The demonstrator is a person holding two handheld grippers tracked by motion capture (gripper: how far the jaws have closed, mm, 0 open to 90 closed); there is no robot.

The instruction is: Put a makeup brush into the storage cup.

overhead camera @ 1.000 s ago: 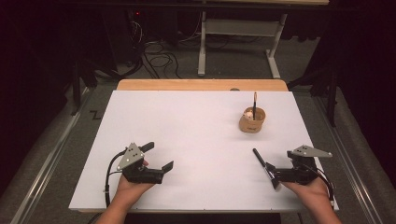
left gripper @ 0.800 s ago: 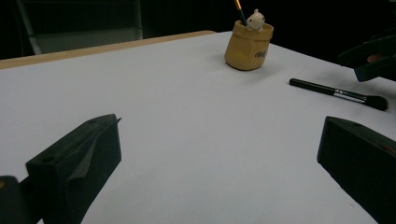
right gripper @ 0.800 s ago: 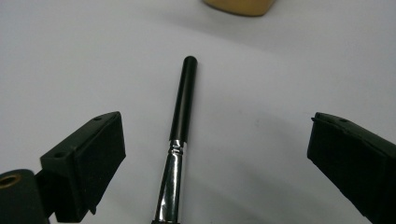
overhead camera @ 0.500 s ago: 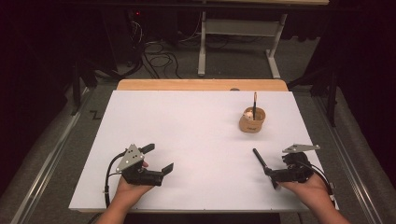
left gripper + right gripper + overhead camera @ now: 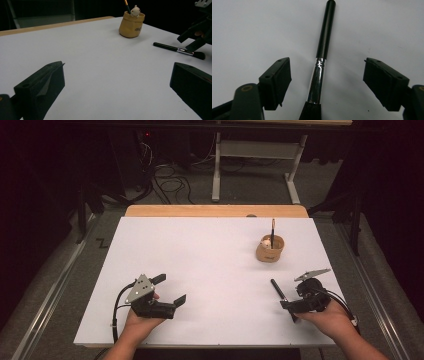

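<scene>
Presently, a black makeup brush point(image 5: 322, 52) is seen flat on the white surface point(image 5: 200, 255), between the right gripper's point(image 5: 327, 82) wide-spread fingers, untouched. The left gripper point(image 5: 167, 290) is likewise held wide, empty, well apart from a tan cup point(image 5: 270, 249).

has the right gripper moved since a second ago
Yes. In the high view the right gripper has dropped toward the table's near edge, away from the tan cup, tilting down over the black brush with its jaws open on either side.
</scene>
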